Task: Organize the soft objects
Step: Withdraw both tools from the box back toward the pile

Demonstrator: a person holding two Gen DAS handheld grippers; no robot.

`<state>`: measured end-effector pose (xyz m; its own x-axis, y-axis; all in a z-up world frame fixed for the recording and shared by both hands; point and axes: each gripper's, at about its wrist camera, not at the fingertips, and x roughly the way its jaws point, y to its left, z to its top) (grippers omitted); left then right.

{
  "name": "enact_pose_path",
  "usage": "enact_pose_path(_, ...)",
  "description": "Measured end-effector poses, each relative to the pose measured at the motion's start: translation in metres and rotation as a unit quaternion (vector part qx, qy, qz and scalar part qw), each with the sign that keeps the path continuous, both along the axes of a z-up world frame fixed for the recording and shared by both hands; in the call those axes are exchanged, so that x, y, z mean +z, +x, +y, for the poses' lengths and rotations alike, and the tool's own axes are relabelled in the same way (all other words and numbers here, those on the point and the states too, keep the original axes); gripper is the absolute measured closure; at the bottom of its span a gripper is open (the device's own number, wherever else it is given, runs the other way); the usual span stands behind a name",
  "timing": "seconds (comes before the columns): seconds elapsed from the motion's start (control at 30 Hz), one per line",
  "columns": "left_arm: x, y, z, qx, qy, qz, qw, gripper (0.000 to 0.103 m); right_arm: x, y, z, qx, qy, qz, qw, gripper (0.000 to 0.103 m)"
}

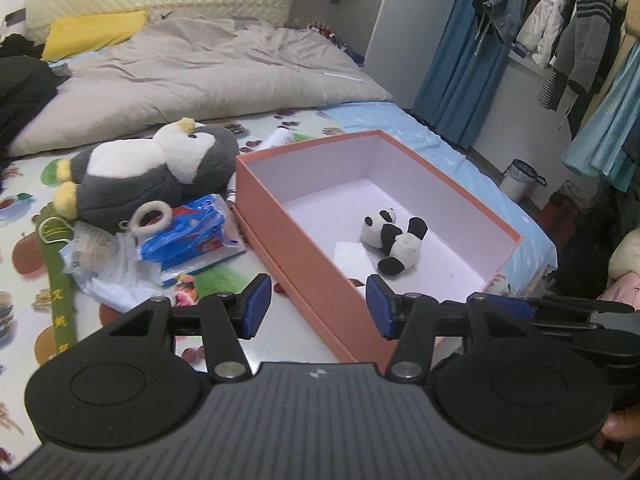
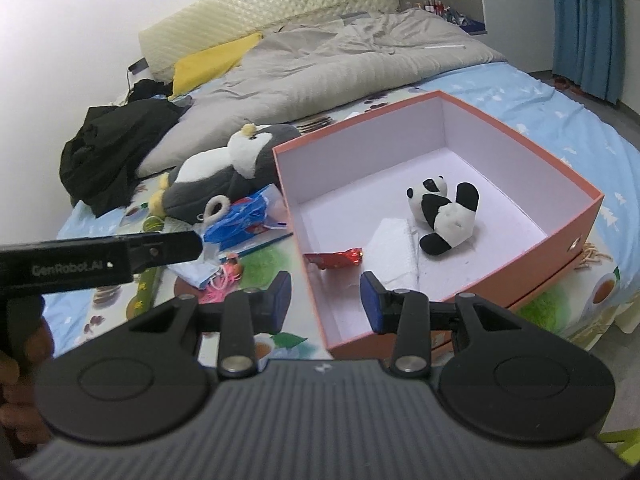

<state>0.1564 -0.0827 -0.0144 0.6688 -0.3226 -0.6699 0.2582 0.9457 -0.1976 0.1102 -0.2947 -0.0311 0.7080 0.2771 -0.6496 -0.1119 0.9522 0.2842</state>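
Both grippers hover over the near edge of the bed, each with its jaws spread wide and nothing between the blue pads. In the left wrist view the left gripper straddles the near corner of the orange box, one pad outside the wall and the other over the inside; in the right wrist view the right gripper sits the same way at the box's near wall, and the left gripper's black body reaches in from 9 o'clock. The box stands open with a white lining. Inside it lies the small panda plush on its back, just beside a sheet of white paper at its 8 o'clock, and a crumpled red wrapper rests near the box's left inner wall. Outside the box, at 10 o'clock from it, the larger grey-and-white penguin plush lies on its side on the printed sheet, its head close to the box's far left corner. Against the penguin's near side sit a blue plastic packet and a small ring-shaped soft toy, with loose white wrapping and a green strip further toward 8 o'clock. A rumpled grey quilt covers the far half of the bed, with a yellow pillow and dark clothing at 10 o'clock.
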Motion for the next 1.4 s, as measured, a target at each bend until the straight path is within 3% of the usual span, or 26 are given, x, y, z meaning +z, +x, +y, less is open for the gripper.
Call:
enact_pose_path(0.43,-0.004,-0.050,0.031,0.042,0.005,-0.001,0.9991,0.045,0.003,-0.033,0.029,0.041,0.001,-0.023,0.999,0.061)
enact_pose_path(0.83,-0.006,-0.065,0.060,0.087,0.000,-0.009,0.9962,0.045,-0.006,-0.041,0.057,0.093,-0.005,-0.023,0.995,0.061)
enact_pose_path(1.17,-0.030,-0.074,0.091,0.137,-0.022,-0.014,0.9902,0.045,-0.014,-0.046,0.087,0.135,-0.020,-0.029,0.990,0.061)
enact_pose_path(1.4,-0.063,-0.071,0.120,0.183,-0.032,0.021,0.9823,0.045,-0.027,-0.041,0.106,0.165,-0.007,-0.012,0.986,0.061)
